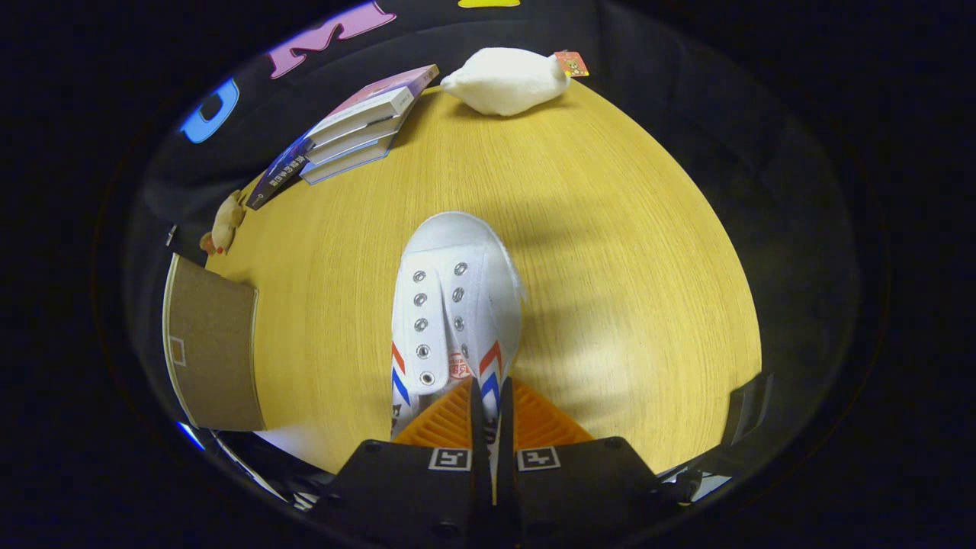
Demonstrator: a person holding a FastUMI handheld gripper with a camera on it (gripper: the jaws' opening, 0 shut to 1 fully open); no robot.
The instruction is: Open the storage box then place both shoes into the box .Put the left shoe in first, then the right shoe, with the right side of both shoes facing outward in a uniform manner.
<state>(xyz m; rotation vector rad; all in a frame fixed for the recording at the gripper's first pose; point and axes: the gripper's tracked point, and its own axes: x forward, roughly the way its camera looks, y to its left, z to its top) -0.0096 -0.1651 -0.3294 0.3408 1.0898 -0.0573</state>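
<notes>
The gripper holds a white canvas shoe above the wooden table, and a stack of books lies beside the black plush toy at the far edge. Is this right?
Not quite: in the gripper view the plush toy is white, not black. The gripper does hold the white canvas shoe above the wooden table, with the stack of books beside the toy.

This is a staged recording booth, not a lived-in room: black cloth hangs as a wall close behind a round, light wood-grain table. The things on it are household props set well apart, namely a stack of books at the far left, a white plush toy at the far edge, a small figurine and a brown cardboard panel at the near left.
</notes>
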